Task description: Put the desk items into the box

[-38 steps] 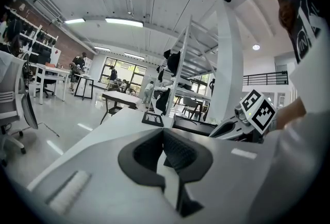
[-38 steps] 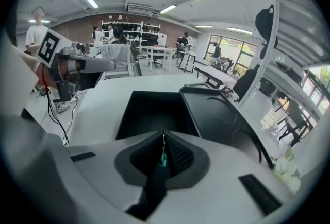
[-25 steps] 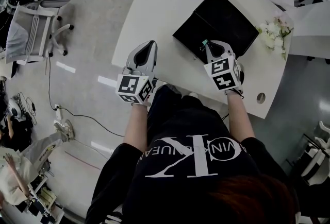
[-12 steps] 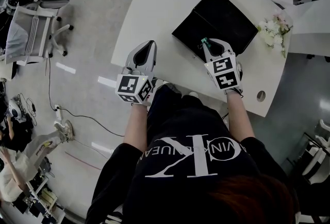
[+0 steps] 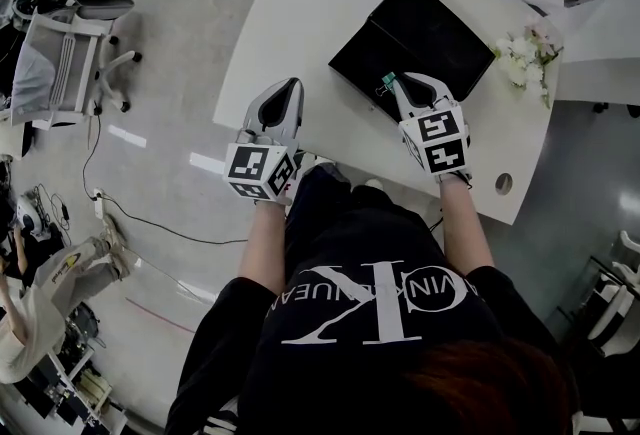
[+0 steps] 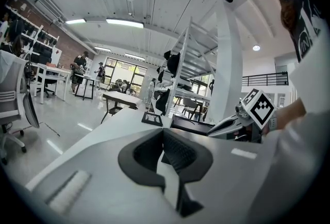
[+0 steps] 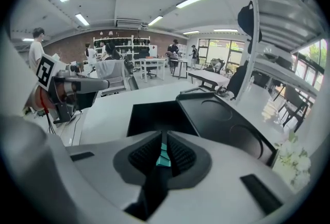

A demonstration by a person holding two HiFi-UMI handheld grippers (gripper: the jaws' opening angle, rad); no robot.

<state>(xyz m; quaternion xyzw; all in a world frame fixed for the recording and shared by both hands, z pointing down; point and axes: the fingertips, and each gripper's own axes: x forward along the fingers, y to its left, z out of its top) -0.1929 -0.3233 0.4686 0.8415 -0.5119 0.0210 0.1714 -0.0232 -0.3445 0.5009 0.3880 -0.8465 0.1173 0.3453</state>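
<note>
My right gripper has crept a little up and left in the head view, so its tip now sits at the near edge of the open black box in the upper middle of the frame. Its jaws are pinched tight on a small teal thing. My left gripper is over the left edge of the white desk, centre-left of the frame, with its jaws pressed together on nothing.
</note>
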